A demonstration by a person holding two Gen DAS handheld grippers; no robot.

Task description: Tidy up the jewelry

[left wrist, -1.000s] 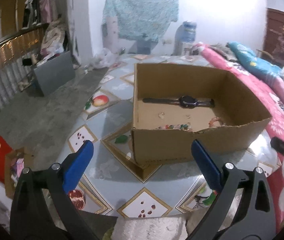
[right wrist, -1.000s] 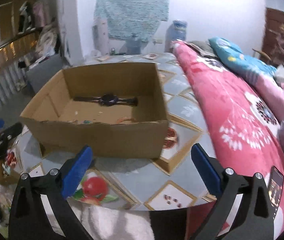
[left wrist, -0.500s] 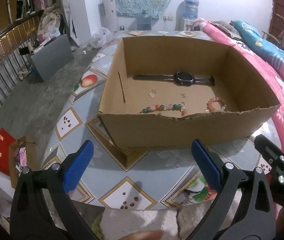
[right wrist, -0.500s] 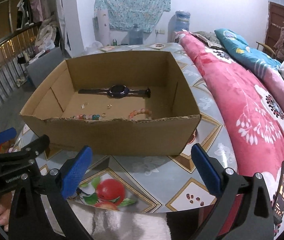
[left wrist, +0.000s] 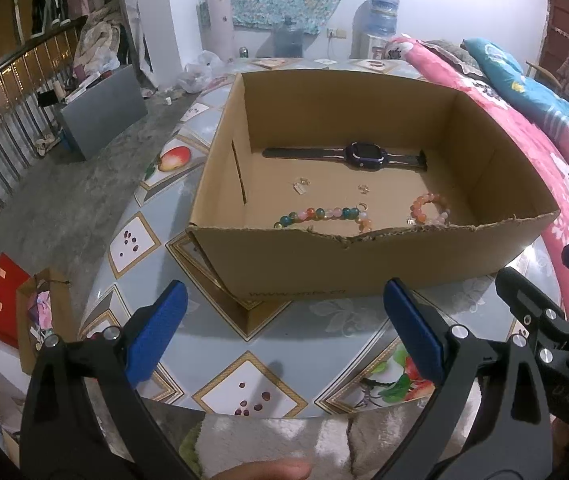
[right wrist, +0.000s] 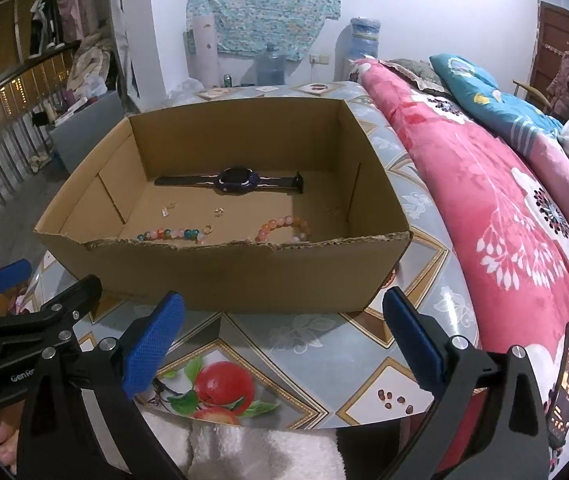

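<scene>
Fingers (left wrist: 156, 332) of left gripper (left wrist: 284, 328) spread wide apart, blue pads facing each other, nothing between them, touching nothing; poised above the near edge of the tabletop (left wrist: 280, 344), just short of the box (left wrist: 348, 264). Fingers (right wrist: 152, 340) of right gripper (right wrist: 284, 328) likewise wide apart and empty, hanging over the fruit-patterned tabletop in front of the box's torn near wall. Box open-topped, cardboard, resting on the tabletop. Inside, along the far wall: watch (left wrist: 358, 155) with dark strap laid out flat. Nearer the front wall: bead string (left wrist: 320, 215) in green, pink and teal, lying in a line, partly hidden by the torn rim. To its right, orange bracelet (left wrist: 430, 209) curled in a loop, near but apart from the string. Scattered on the box floor between watch and beads: a few small trinkets (left wrist: 299, 186), too tiny to identify. In the left view, right gripper visible at the right edge; in the right view, left gripper at the left edge, both level with the box's near corners. Pink blanket (right wrist: 496, 208) on the bed right of the tabletop, phone (right wrist: 568, 376) lying on it near the right finger. Fingertip (left wrist: 268, 472) visible at the bottom of the left view.
</scene>
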